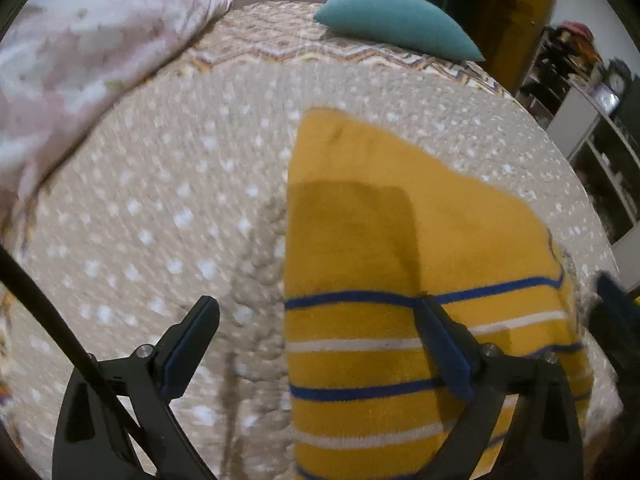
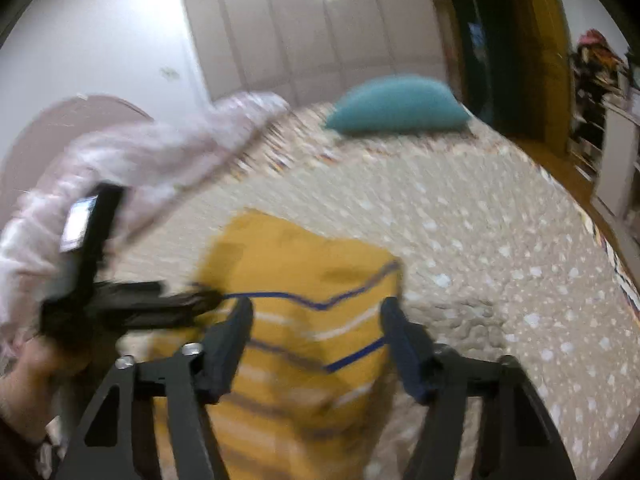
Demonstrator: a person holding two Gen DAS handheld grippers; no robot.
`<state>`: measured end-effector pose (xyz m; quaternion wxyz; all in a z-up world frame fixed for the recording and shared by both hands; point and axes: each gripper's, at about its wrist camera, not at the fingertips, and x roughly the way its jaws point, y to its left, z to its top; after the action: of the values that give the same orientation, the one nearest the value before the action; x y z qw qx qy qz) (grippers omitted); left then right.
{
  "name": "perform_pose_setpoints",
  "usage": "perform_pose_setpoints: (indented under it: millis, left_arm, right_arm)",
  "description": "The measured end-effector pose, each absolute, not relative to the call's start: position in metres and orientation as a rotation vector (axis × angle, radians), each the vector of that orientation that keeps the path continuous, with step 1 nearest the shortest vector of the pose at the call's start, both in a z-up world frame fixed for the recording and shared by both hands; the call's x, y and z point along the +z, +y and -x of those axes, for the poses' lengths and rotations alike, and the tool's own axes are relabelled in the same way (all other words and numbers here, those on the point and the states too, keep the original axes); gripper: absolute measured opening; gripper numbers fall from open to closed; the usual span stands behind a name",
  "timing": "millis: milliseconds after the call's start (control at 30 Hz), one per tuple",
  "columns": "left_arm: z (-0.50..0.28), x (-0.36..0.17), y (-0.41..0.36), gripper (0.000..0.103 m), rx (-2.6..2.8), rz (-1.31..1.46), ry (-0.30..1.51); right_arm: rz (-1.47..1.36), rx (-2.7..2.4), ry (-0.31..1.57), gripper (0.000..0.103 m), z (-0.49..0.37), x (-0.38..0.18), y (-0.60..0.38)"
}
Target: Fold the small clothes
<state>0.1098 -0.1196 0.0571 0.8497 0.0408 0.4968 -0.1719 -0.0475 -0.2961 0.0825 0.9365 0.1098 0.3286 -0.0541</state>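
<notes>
A yellow garment (image 1: 400, 280) with blue and white stripes lies flat on the beige dotted bedspread (image 1: 180, 220). My left gripper (image 1: 316, 304) is open and empty above the garment's left edge, one finger over the bedspread, the other over the stripes. In the right wrist view the same garment (image 2: 304, 280) lies below my right gripper (image 2: 316, 308), which is open and empty above its striped part. The left gripper's body (image 2: 120, 300) shows at the garment's left side there, and the right gripper's tip (image 1: 612, 304) shows at the right edge of the left wrist view.
A teal pillow (image 1: 396, 20) lies at the far end of the bed. A pink crumpled blanket (image 1: 80, 72) is heaped at the far left. Shelves (image 1: 592, 120) and a wooden floor (image 2: 560, 168) lie beyond the bed's right edge.
</notes>
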Motion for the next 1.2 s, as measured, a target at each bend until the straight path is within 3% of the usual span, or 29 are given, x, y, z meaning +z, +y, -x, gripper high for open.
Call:
perform_pose_setpoints:
  millis: [67, 167, 400, 500, 667, 1033, 1200]
  left_arm:
    - [-0.112, 0.054, -0.116, 0.103, -0.342, -0.040, 1.049]
    - [-0.110, 0.061, -0.112, 0.103, -0.342, -0.039, 1.035]
    - [-0.050, 0.085, -0.112, 0.103, -0.354, -0.138, 0.855]
    - [-0.041, 0.062, -0.115, 0.103, -0.335, -0.197, 0.871]
    - [-0.040, 0.055, -0.085, 0.103, -0.370, 0.016, 0.976]
    - [0.027, 0.038, -0.037, 0.103, -0.427, 0.110, 0.940]
    - [0.032, 0.034, -0.045, 0.103, -0.400, 0.050, 0.906]
  right_arm:
    - [-0.226, -0.142, 0.751, 0.063, 0.028, 0.055, -0.305]
    - [-0.403, -0.114, 0.737, 0.086, 0.026, 0.032, -0.336]
    - [-0.444, -0.106, 0.676, 0.080, 0.070, 0.053, -0.332]
    - [-0.381, -0.115, 0.678, 0.080, 0.091, 0.053, -0.314]
    - [-0.445, -0.144, 0.730, 0.080, 0.112, 0.037, -0.320]
    - [-0.312, -0.177, 0.748, 0.083, 0.169, 0.028, -0.297]
    - [-0.246, -0.205, 0.628, 0.082, 0.186, 0.060, -0.283]
